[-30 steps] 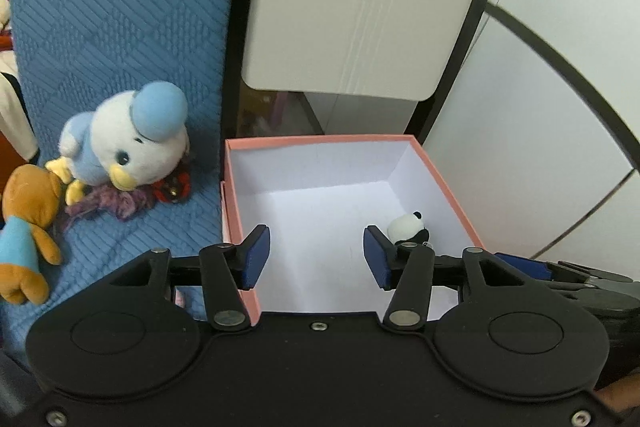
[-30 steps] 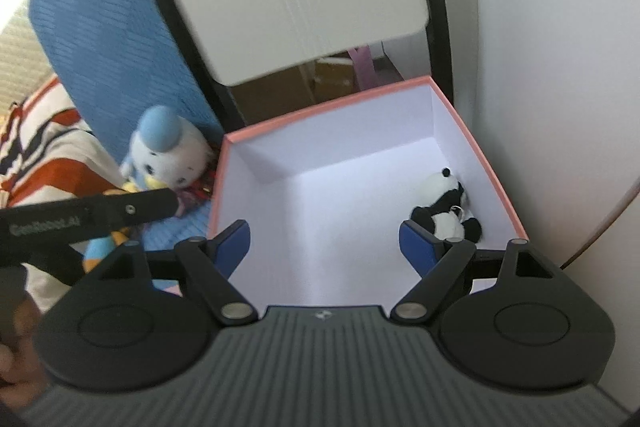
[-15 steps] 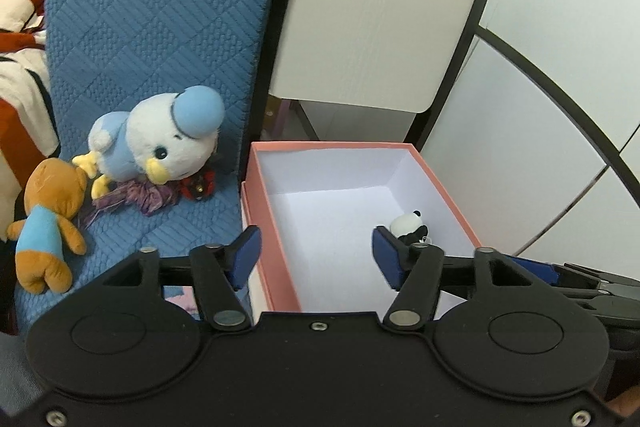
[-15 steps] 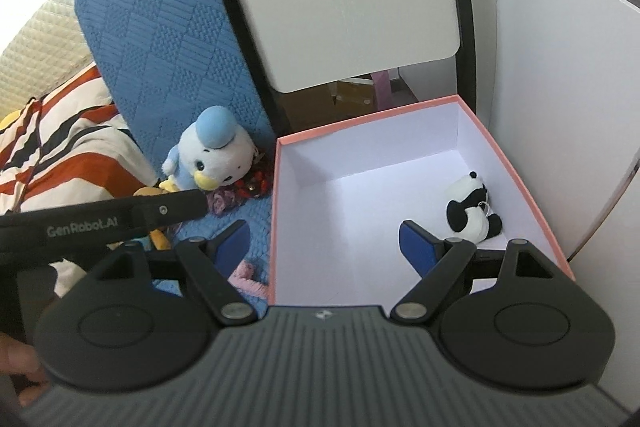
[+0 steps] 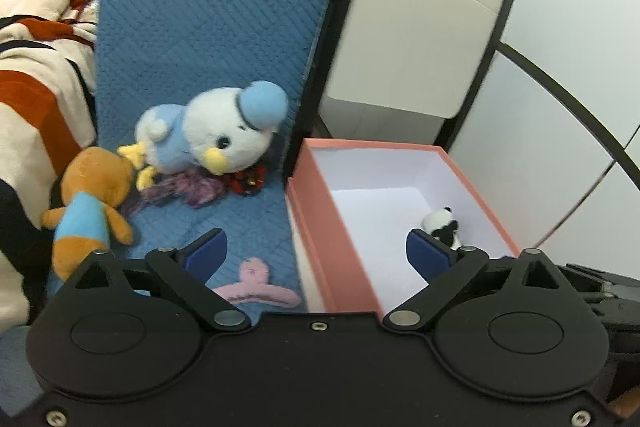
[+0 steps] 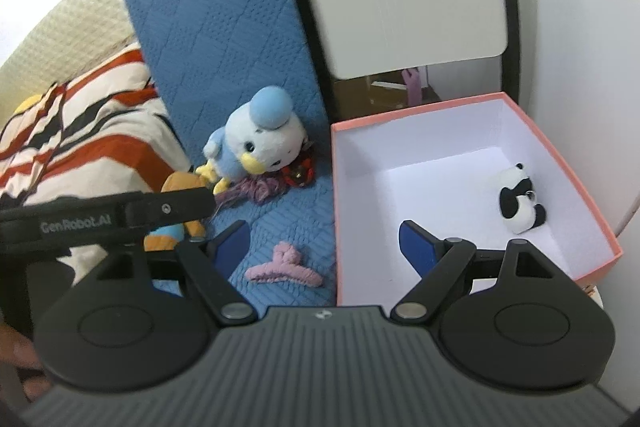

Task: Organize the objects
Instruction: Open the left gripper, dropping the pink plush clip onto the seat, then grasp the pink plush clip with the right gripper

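Right view alone shows panda plush (image 6: pixel 518 201) whole in pink cardboard box (image 6: pixel 560 163), fuzzy pink hair claw (image 6: pixel 282 265) on quilted blue cushion (image 6: pixel 216 39), left tool (image 5: pixel 316 253) and right tool (image 6: pixel 324 241) both spread wide, empty

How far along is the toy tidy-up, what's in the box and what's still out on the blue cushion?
Done: only the small panda lies in the pink box. In hand: nothing; the left tongs and right tongs are both open and empty. Left on the blue cushion: the blue duck plush, orange plush, purple yarn piece, red trinket and pink hair claw.
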